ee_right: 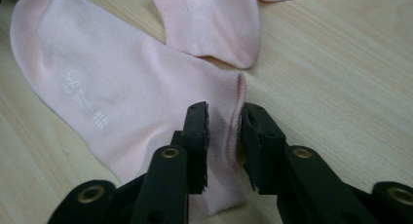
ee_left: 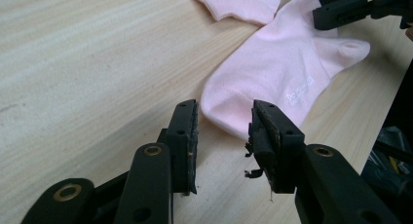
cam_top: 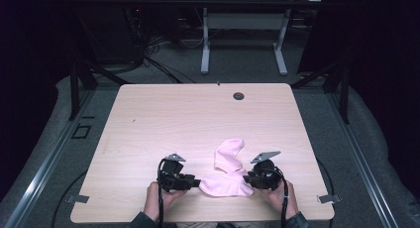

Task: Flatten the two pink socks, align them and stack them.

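Observation:
Two pink socks lie near the table's front edge. One sock (cam_top: 225, 184) (ee_left: 277, 63) (ee_right: 122, 73) lies flat between my grippers and bears small white lettering. The other sock (cam_top: 229, 153) (ee_left: 238, 5) (ee_right: 214, 19) lies just behind it, and their edges overlap. My left gripper (cam_top: 197, 182) (ee_left: 224, 117) stands open at the flat sock's toe end, which sits just beyond its fingertips, untouched. My right gripper (cam_top: 246, 178) (ee_right: 225, 119) (ee_left: 341, 12) straddles the cuff hem at the other end. Its jaws stand slightly apart, with the hem loose between them.
The light wooden table (cam_top: 198, 114) has a round cable hole (cam_top: 238, 95) near its far edge. A person's hands (cam_top: 158, 200) hold both grippers at the near edge. Another table's white legs (cam_top: 205, 44) stand on the floor behind.

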